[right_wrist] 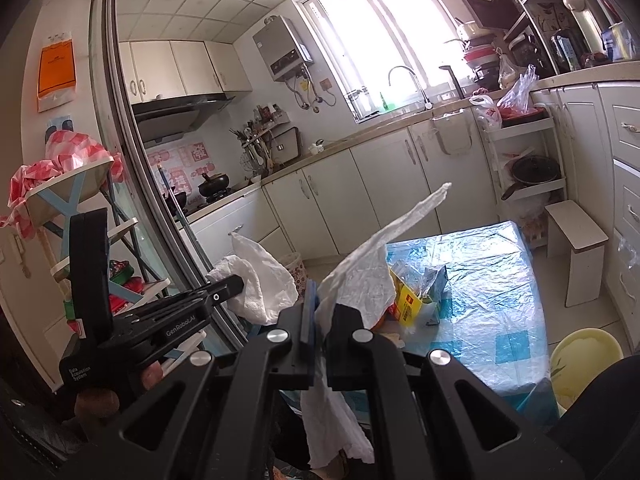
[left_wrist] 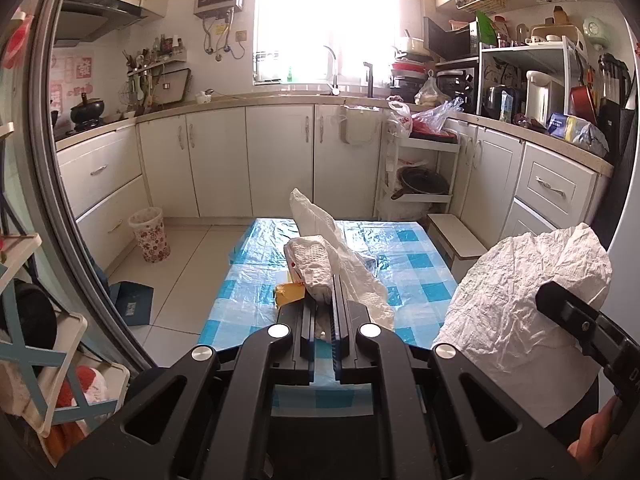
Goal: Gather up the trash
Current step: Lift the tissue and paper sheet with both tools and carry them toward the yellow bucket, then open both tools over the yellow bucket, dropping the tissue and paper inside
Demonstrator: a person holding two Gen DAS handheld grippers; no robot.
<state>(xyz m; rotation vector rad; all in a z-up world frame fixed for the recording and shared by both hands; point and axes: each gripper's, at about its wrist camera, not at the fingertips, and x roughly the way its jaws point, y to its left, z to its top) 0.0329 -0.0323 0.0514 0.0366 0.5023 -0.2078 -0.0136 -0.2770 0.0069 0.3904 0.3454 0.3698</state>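
Note:
My left gripper (left_wrist: pixel 324 292) is shut on a crumpled white paper towel (left_wrist: pixel 312 264), and thin white plastic (left_wrist: pixel 340 248) trails past it over the table. From the right wrist view the left gripper (right_wrist: pixel 237 283) sits to the left, pinching that towel (right_wrist: pixel 260 284). My right gripper (right_wrist: pixel 322 300) is shut on a crinkled white bag (right_wrist: pixel 360 272), which rises above the jaws and hangs below them. In the left wrist view the right gripper (left_wrist: pixel 548 294) holds this bag (left_wrist: pixel 516 296) at the right. A yellow carton (right_wrist: pixel 408 304) and a grey carton (right_wrist: pixel 436 280) lie on the blue-checked table (right_wrist: pixel 500 280).
A floral waste bin (left_wrist: pixel 150 234) stands on the floor left of the table (left_wrist: pixel 420 260), near a blue dustpan (left_wrist: pixel 134 304). A white stool (left_wrist: pixel 456 240) and a trolley with a pan (left_wrist: pixel 420 184) crowd the right. A shelf rack (left_wrist: pixel 40 340) stands close on my left.

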